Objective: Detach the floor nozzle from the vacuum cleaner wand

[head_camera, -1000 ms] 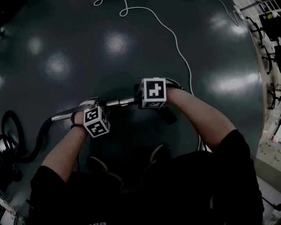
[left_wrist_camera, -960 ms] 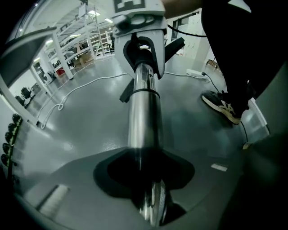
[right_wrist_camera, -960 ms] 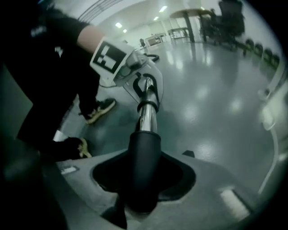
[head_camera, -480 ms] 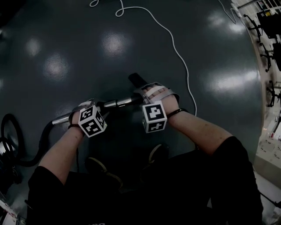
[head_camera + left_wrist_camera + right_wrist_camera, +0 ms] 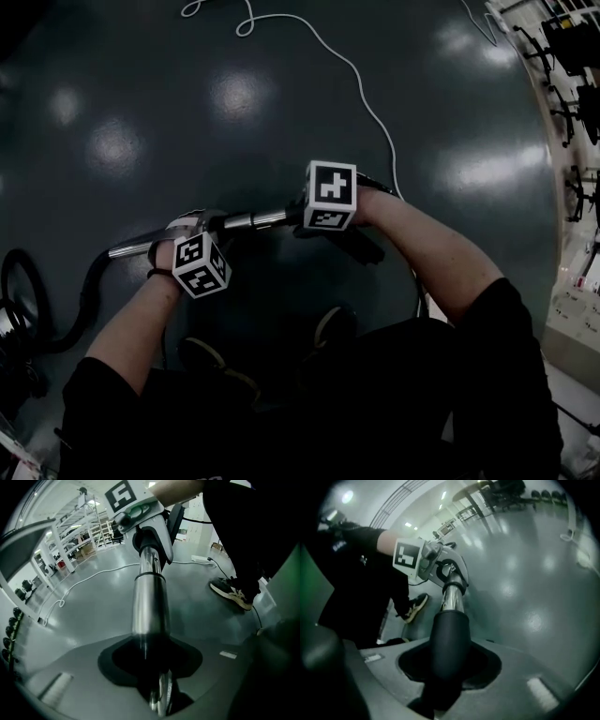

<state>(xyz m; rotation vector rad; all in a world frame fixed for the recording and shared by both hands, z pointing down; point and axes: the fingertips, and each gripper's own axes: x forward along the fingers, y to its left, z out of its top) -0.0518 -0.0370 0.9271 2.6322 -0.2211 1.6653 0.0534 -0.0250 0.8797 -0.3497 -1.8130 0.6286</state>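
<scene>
I hold the vacuum's chrome wand (image 5: 255, 219) level above the dark floor, between both grippers. My left gripper (image 5: 190, 225) is shut on the wand near the hose end; in the left gripper view the chrome tube (image 5: 149, 606) runs out from between the jaws. My right gripper (image 5: 302, 218) is shut on the black neck (image 5: 447, 639) of the floor nozzle; its jaws have just been closing with that neck between them. The dark floor nozzle (image 5: 361, 246) sticks out below and right of the right cube. The joint between wand and neck (image 5: 451, 609) still looks seated.
A black hose (image 5: 86, 298) curves from the wand's left end to the vacuum body (image 5: 11, 323) at the left edge. A white cable (image 5: 375, 108) snakes across the floor beyond my hands. My shoes (image 5: 336, 325) are below the wand. Racks (image 5: 577, 56) line the right side.
Half a second ago the right hand was rolled, its cube toward me and the nozzle pointing away. It has rolled back, so the cube is on top and the nozzle points toward me. The left hand stayed put.
</scene>
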